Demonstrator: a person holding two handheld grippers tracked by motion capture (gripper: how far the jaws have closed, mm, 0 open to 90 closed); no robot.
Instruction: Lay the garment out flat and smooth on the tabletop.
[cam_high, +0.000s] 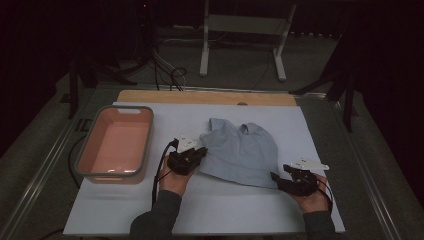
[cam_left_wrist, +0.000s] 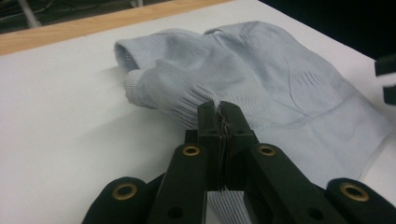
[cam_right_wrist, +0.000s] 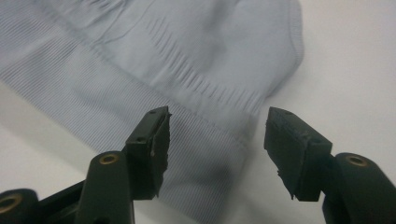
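table (cam_high: 210, 210): white sheet under both grippers
basin (cam_high: 116, 144): pink, left of left gripper, nothing in it
shirt (cam_high: 242, 152): blue, between grippers, not yet folded or moved
left gripper (cam_left_wrist: 219, 112): clamped on sleeve fabric
right gripper (cam_right_wrist: 215, 135): jaws apart, straddling hem, no grip yet

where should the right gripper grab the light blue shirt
Take the ribbed hem corner of the light blue shirt, coming in low from the near right. That edge lies flat on the white mat, free and nearest the right gripper, whose jaws stand open around it. The left gripper is shut on the sleeve.
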